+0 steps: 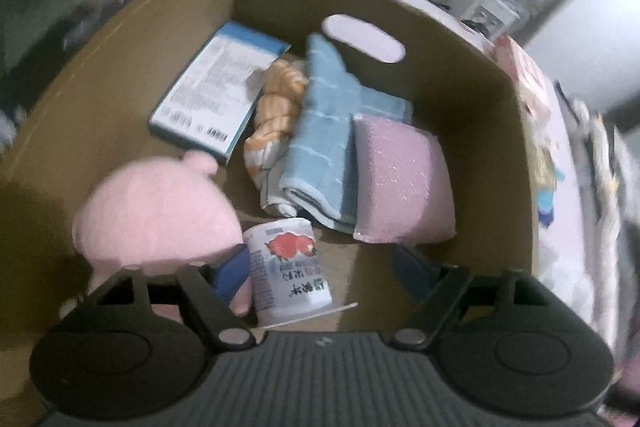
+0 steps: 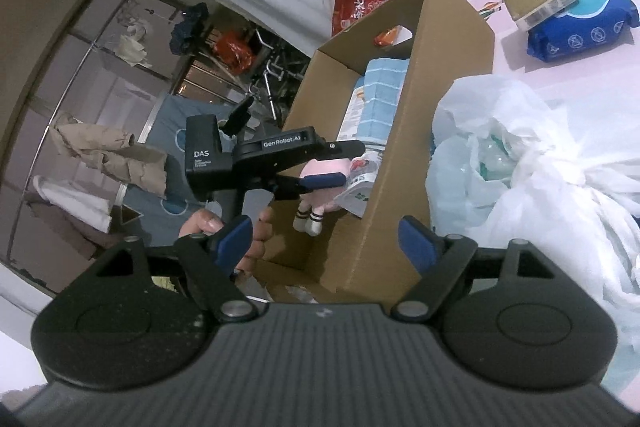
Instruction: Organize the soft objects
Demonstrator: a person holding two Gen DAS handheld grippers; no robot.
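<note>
left claw released inside box rim | right claw released outside wall

I had the left gripper angled steeply downward, jaws spread wide, my hand wrapped round its handle. The right gripper sat more level, jaws also wide apart and empty.

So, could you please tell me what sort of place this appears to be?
Probably a lived-in home room: clothes hanging behind a sliding glass door, a pink-covered surface strewn with tissue packs, and a brown cardboard box of household items.
</note>
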